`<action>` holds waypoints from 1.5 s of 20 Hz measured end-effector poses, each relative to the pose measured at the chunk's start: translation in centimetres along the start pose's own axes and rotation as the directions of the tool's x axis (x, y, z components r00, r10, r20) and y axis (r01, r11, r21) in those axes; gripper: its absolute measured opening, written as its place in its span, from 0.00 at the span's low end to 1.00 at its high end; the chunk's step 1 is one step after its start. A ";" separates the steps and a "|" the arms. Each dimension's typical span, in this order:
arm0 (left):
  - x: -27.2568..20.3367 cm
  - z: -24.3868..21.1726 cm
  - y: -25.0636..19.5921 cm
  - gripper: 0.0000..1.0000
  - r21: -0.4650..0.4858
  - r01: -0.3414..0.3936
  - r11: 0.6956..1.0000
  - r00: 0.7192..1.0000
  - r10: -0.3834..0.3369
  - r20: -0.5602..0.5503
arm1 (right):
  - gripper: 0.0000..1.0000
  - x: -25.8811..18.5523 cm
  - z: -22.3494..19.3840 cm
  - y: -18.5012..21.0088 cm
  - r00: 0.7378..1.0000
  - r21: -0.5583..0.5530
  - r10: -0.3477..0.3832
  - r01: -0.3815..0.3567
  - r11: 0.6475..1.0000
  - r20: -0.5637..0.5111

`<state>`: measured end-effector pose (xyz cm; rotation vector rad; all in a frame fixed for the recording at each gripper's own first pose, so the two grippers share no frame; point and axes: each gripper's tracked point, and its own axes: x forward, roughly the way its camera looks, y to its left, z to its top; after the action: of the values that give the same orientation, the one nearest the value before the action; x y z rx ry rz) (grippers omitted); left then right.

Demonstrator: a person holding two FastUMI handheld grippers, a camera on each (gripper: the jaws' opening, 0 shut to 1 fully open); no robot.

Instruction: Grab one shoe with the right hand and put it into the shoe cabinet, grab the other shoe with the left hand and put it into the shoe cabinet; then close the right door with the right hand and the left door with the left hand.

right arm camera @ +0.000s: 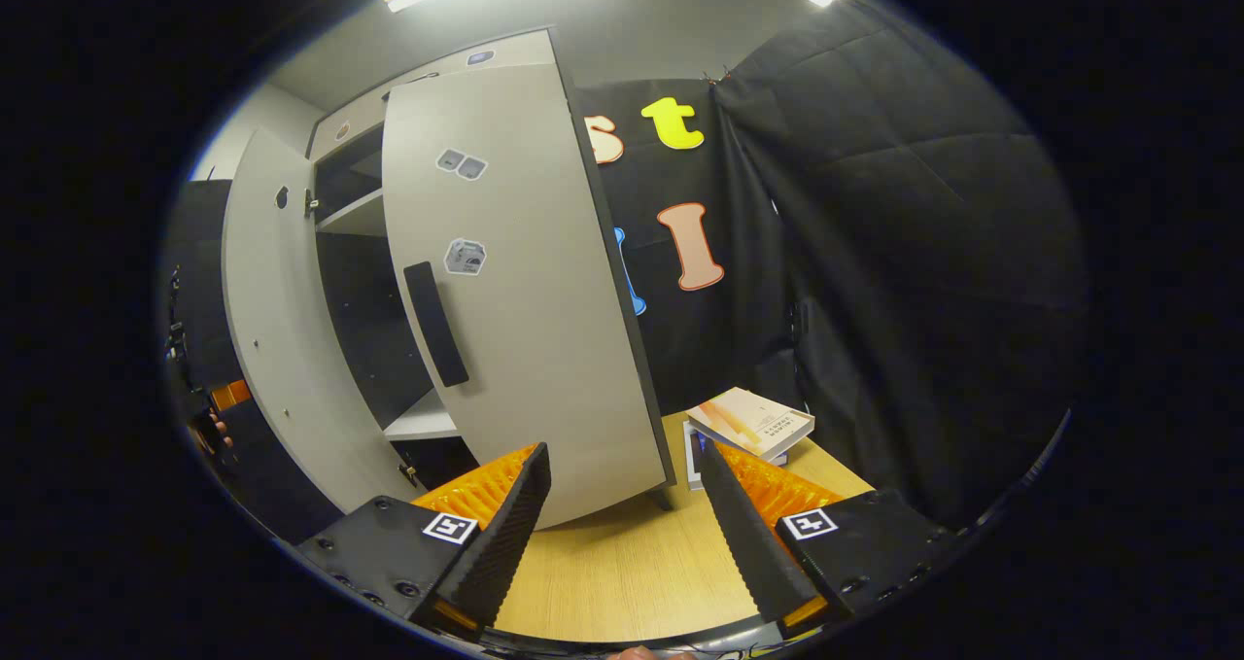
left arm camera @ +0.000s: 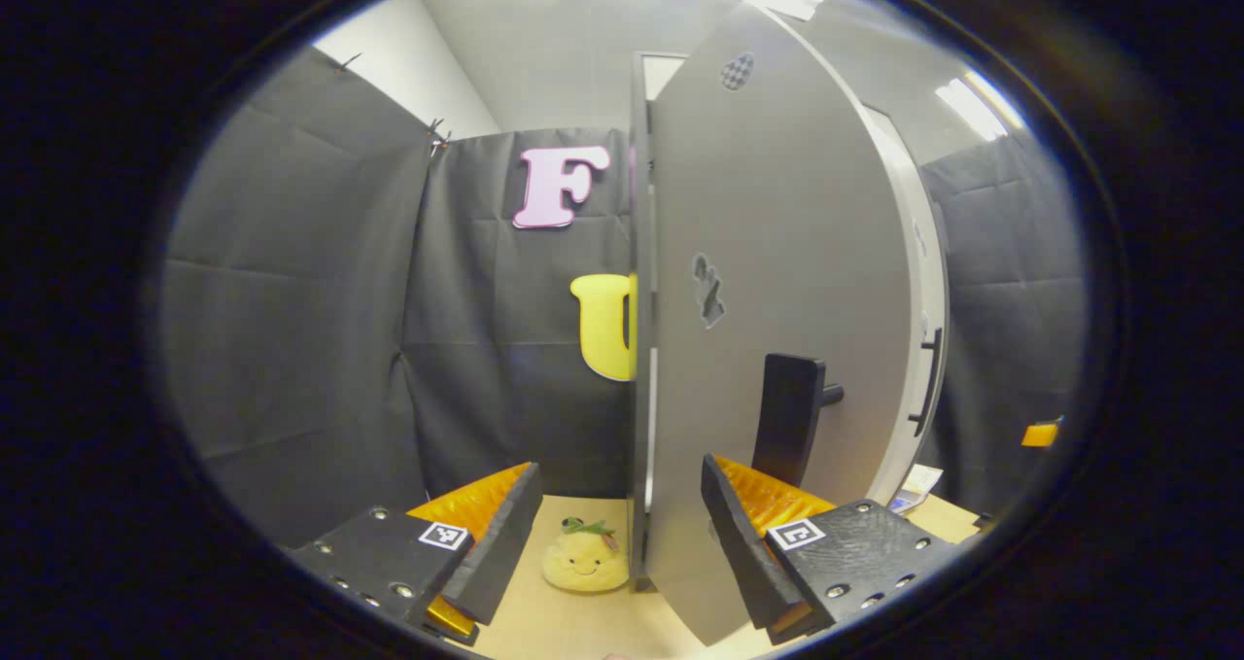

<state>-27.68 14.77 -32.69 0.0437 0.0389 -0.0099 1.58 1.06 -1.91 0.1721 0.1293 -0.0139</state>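
- Small stickers mark both cabinet doors; none is readable.
- Left gripper (left arm camera: pixel 622 534) gapes wide, holding nothing, before the left door (left arm camera: pixel 777 330), ajar.
- Right gripper (right arm camera: pixel 627 514) likewise open and empty near the right door (right arm camera: pixel 515 281), ajar.
- Plush toy (left arm camera: pixel 585 557) and books (right arm camera: pixel 748 424) lie on the wooden floor (right arm camera: pixel 622 573).

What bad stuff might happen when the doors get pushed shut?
1. The left door stands edge-on between the open left gripper's fingers; its edge might snag a finger.
2. The plush toy sits by that door's foot and might get bumped.
3. The books lie near the right door's corner; the open right gripper might knock them.
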 end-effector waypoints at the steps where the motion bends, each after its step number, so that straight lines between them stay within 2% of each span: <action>1: 0.0 -0.3 -0.4 0.93 -0.005 -0.012 1.000 1.000 0.012 -0.005 | 0.98 0.0 0.4 -0.5 1.000 0.000 -0.003 0.003 1.000 0.006; 4: 0.5 -0.2 -1.9 0.94 -0.044 -0.038 0.998 0.999 0.037 -0.022 | 0.98 0.5 1.9 -2.6 0.999 -0.031 -0.023 0.023 0.999 0.027; 8: 1.3 -0.1 -6.0 0.94 -0.097 -0.004 0.995 0.999 0.001 -0.040 | 0.98 1.3 3.8 -6.1 0.997 -0.040 -0.054 0.056 0.998 0.050; 10: 1.8 -0.2 -7.1 0.94 -0.092 -0.006 0.996 0.999 0.002 -0.051 | 0.98 1.6 4.3 -7.7 0.996 -0.033 -0.065 0.067 0.997 0.053; 14: 1.6 -0.5 -7.3 0.94 -0.037 -0.064 0.997 0.997 0.062 -0.052 | 0.98 2.5 5.3 -11.3 0.990 -0.067 -0.112 0.118 0.991 0.081; 17: 0.0 -1.3 -8.3 0.94 -0.121 -0.055 0.991 0.997 0.047 -0.067 | 0.98 3.8 6.0 -12.3 0.990 -0.105 -0.106 0.116 0.988 0.093; 21: -3.1 -1.4 -7.3 0.94 -0.173 -0.101 0.980 0.994 0.093 -0.050 | 0.98 5.4 6.9 -11.2 0.993 -0.170 -0.044 0.062 0.984 0.106; 25: -7.5 -0.1 -4.8 0.93 -0.140 -0.141 0.980 0.990 0.141 -0.011 | 0.98 6.9 7.3 -7.8 0.994 -0.206 0.032 -0.010 0.979 0.102; 30: -8.9 2.1 -3.7 0.94 -0.083 -0.123 0.989 0.992 0.125 0.021 | 0.98 7.6 8.4 -3.1 0.990 -0.223 0.050 -0.020 0.975 0.131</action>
<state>-36.52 11.03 -30.46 -0.0353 0.0099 0.1157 10.06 -3.43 4.80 -0.0498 -0.0091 0.0240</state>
